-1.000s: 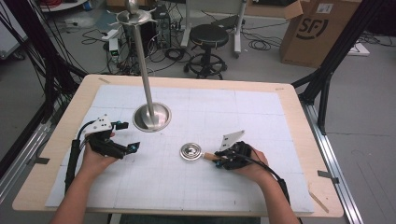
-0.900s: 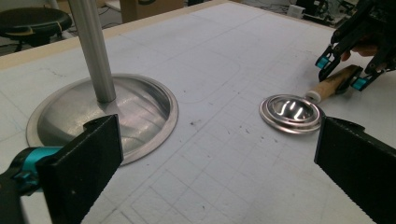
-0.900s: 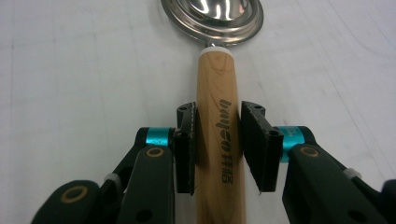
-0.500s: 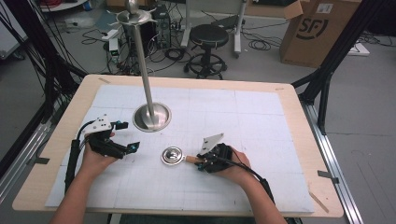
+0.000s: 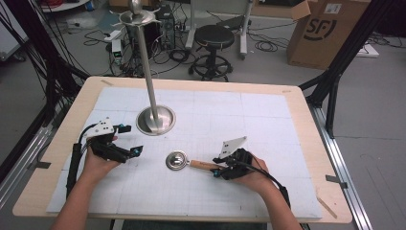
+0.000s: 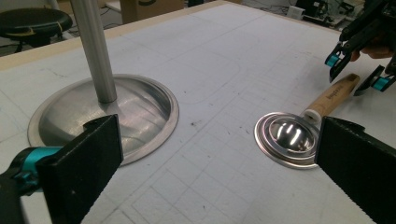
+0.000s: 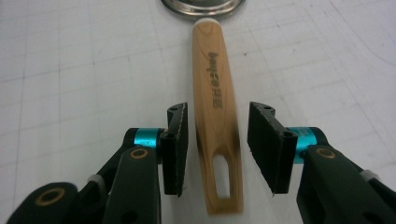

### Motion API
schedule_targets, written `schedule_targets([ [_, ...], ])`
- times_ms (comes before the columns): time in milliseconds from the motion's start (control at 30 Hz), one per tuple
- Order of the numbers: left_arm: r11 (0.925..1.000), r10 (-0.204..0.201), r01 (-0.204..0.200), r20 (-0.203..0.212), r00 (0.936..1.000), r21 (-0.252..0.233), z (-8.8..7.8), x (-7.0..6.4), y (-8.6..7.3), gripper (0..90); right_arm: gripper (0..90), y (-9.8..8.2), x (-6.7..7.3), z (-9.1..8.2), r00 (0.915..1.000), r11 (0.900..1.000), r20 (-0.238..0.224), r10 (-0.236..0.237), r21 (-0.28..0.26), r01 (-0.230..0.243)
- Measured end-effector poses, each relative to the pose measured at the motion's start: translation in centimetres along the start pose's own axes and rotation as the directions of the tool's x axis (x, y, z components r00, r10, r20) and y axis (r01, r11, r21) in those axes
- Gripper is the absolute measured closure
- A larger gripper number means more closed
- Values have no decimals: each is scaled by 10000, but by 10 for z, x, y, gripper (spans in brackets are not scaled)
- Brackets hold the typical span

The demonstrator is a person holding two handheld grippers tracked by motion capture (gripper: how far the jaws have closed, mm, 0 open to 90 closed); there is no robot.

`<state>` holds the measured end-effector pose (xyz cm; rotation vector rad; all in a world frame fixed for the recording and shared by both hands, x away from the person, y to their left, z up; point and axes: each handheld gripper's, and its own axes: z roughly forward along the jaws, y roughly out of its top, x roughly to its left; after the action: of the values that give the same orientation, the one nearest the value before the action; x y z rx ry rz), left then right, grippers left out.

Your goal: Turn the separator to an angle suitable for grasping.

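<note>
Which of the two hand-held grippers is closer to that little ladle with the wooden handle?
The right. The right hand-held gripper straddles the end of the ladle handle, jaws just opened, pads clear of the wood. The left hand-held gripper sits open off beyond the bowl.

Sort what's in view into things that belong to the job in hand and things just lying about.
In the job:
- small metal pan with wooden handle, lying on the table
- right gripper, jaws just opening, apart from the handle between them
- left gripper, open

Lying about:
- metal pole stand
- stool
- cardboard box
</note>
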<state>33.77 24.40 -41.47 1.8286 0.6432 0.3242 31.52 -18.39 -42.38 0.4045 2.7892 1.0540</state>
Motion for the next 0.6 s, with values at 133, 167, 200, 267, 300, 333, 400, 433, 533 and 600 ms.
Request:
schedule_targets([
  [133,10000,-7,7,-50,10000,-13,0,0,0,17,583,-8,-3,-5,9999,10000,-93,88,37,-87],
  [167,10000,-6,6,-49,10000,-4,0,1,0,17,588,-10,-4,-5,9998,9999,-118,143,85,-142],
  [200,10000,-18,18,-32,10000,2,0,1,0,17,606,-11,-4,-5,9997,9997,-135,202,147,-200],
  [267,10000,40,-40,-19,10000,40,0,1,0,17,650,-12,-5,-2,9998,9997,-183,50,259,-45],
  [300,10000,50,-50,-31,10000,44,0,0,0,17,665,-12,-4,-1,9998,9994,-178,-55,347,62],
  [333,10000,42,-41,-32,10000,32,0,0,0,17,666,-12,-4,0,9998,9990,-119,-187,412,191],
  [400,10000,44,-44,-31,10000,30,0,0,0,17,672,-11,-3,2,9996,9988,-77,-273,402,276],
  [433,10000,39,-39,-28,10000,31,0,1,0,17,673,-10,-3,2,9994,9985,-29,-340,423,341],
  [533,10000,35,-35,-35,10000,46,1,1,0,17,676,-7,-4,5,9989,9982,-49,-465,368,467],
  [600,10000,11,-11,-29,10000,27,1,1,0,17,677,-4,-4,8,9988,9982,-90,-488,353,491],
])
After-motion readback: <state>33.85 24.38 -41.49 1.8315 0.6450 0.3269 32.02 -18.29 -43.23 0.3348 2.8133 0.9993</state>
